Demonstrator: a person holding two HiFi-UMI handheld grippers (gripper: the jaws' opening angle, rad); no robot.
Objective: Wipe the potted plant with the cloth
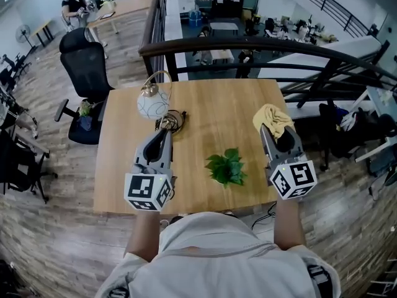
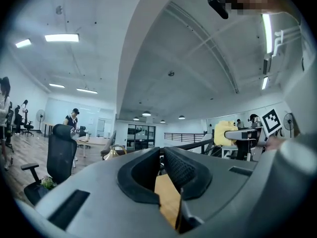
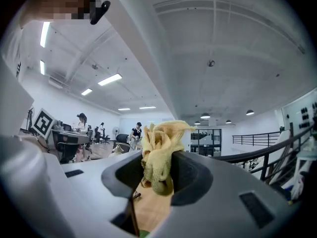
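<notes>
A small green potted plant (image 1: pixel 227 166) stands on the wooden table (image 1: pixel 211 113), near its front edge, between my two grippers. My right gripper (image 1: pixel 273 129) hovers to the plant's right, pointing level, shut on a bunched yellow cloth (image 1: pixel 272 117). In the right gripper view the cloth (image 3: pixel 159 145) sticks up from between the jaws of that gripper (image 3: pixel 158 160). My left gripper (image 1: pixel 162 131) is held above the table to the plant's left. In its own view the left gripper (image 2: pixel 161 155) has its jaw tips together with nothing between them.
A round white lamp with a gold ring (image 1: pixel 152 102) and a tangle of black cable (image 1: pixel 176 120) sit on the table just beyond the left gripper. A black office chair (image 1: pixel 85 67) stands at the table's left. A dark railing (image 1: pixel 248 45) runs behind the far edge.
</notes>
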